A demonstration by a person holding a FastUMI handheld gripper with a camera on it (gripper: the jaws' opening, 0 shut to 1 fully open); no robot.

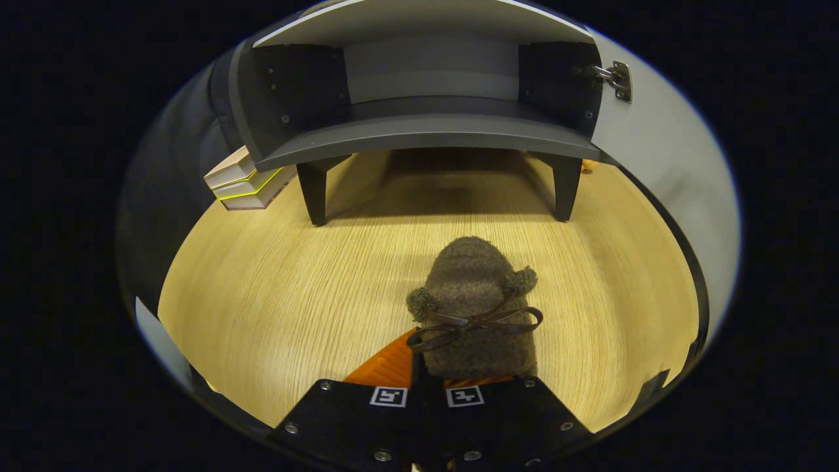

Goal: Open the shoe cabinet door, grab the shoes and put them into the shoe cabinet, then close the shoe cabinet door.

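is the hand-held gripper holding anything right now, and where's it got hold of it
Yes: the hand-held gripper is shut on the brown fuzzy shoe, pinching its rear edge, near the heel opening just behind the bow.

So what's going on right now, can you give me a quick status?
Gripper shut on the brown shoe, held above the wooden floor. Shoe cabinet ahead, door open. Path to the shelf looks clear.
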